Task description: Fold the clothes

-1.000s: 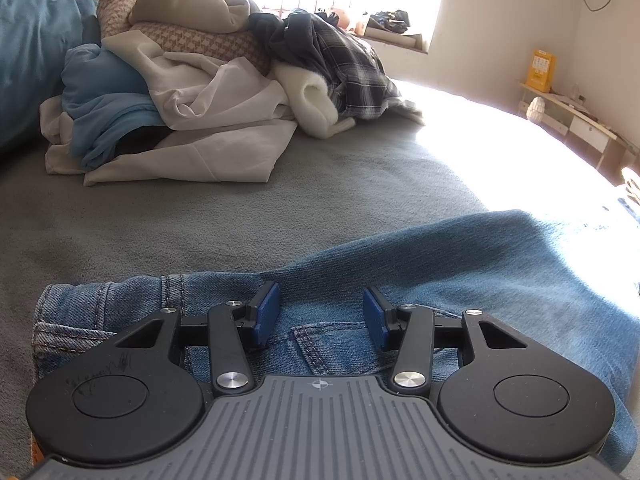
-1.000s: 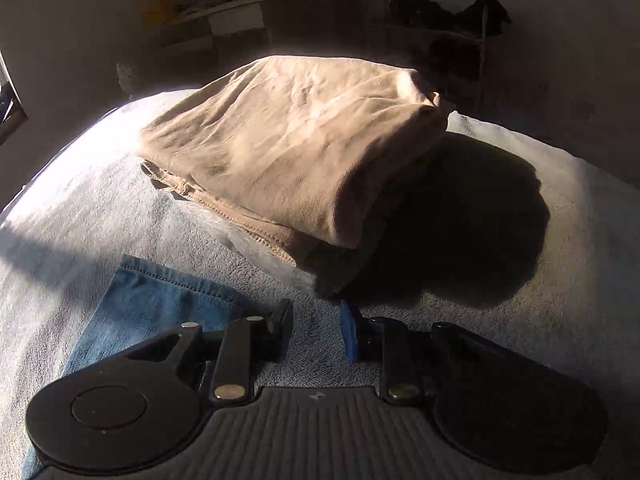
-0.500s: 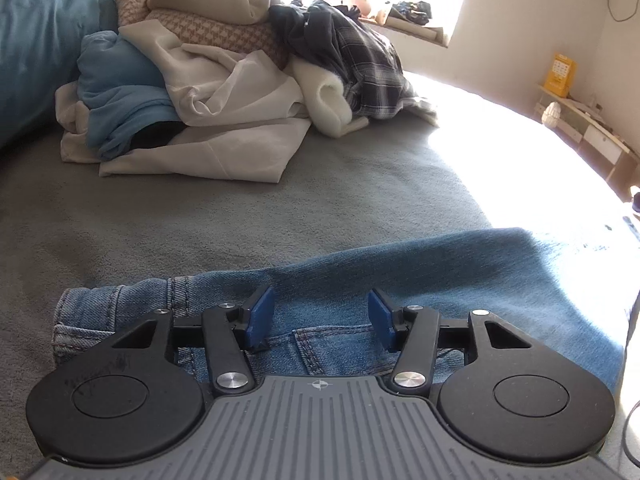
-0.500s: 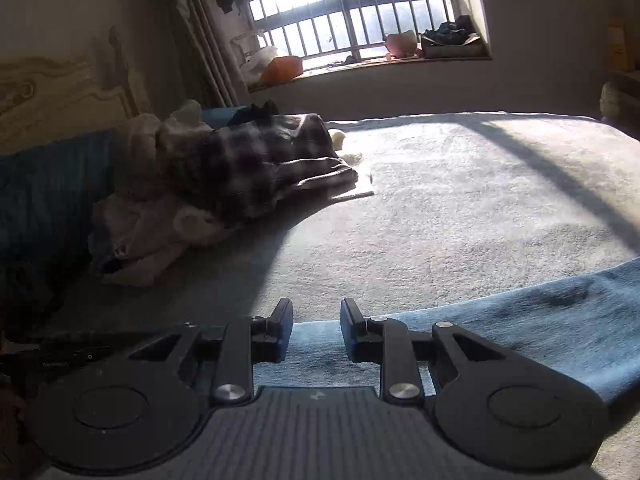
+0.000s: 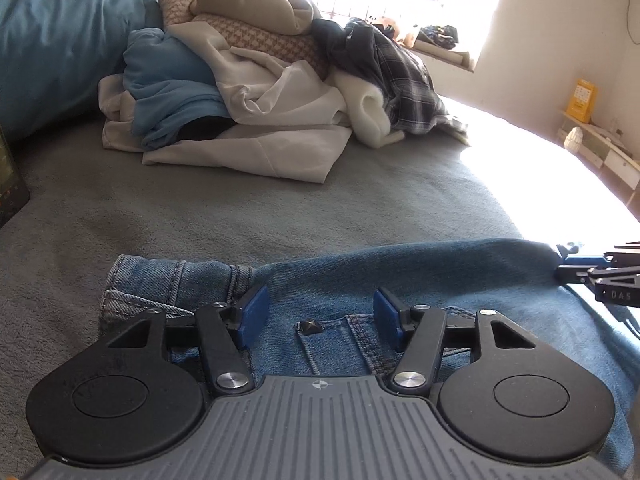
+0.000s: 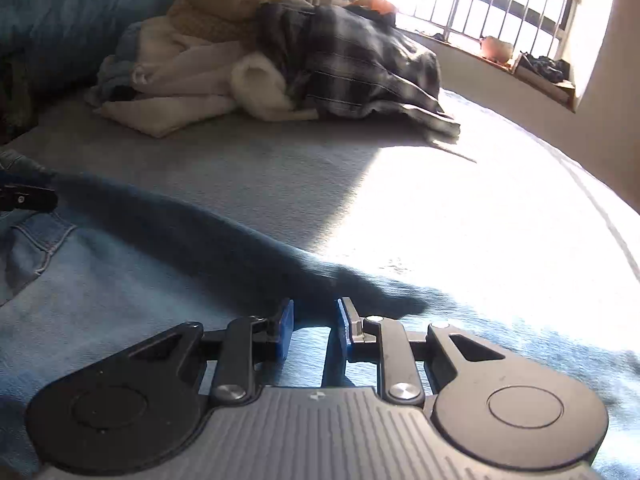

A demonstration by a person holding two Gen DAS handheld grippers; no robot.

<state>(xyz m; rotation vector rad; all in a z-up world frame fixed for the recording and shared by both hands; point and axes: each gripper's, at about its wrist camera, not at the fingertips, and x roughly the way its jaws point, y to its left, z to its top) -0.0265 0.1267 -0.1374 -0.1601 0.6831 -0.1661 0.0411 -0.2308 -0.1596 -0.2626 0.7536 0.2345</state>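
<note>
Blue jeans (image 5: 440, 272) lie flat across the grey bed, waistband to the left in the left wrist view. My left gripper (image 5: 320, 304) hovers over the waistband and pocket rivet with its blue pads wide apart and not pressing on the denim. My right gripper (image 6: 314, 316) sits low over the jeans (image 6: 120, 280) farther along the leg. Its jaws are closing to a narrow gap with only flat denim below them, nothing pinched. The tips of each gripper show in the other's view: the right gripper (image 5: 592, 272) at the right edge, the left gripper (image 6: 24, 198) at the left edge.
A heap of unfolded clothes (image 5: 260, 92), white, light blue, houndstooth and plaid, lies at the head of the bed (image 5: 240, 208) beside a blue duvet (image 5: 52, 32). A dark screen (image 5: 10, 184) is at the left edge. A low shelf with a yellow box (image 5: 585, 100) stands past the bed's right side.
My right gripper swung away from a folded tan garment and came down over the jeans, now facing the clothes heap. My left gripper's jaws have widened over the waistband.
</note>
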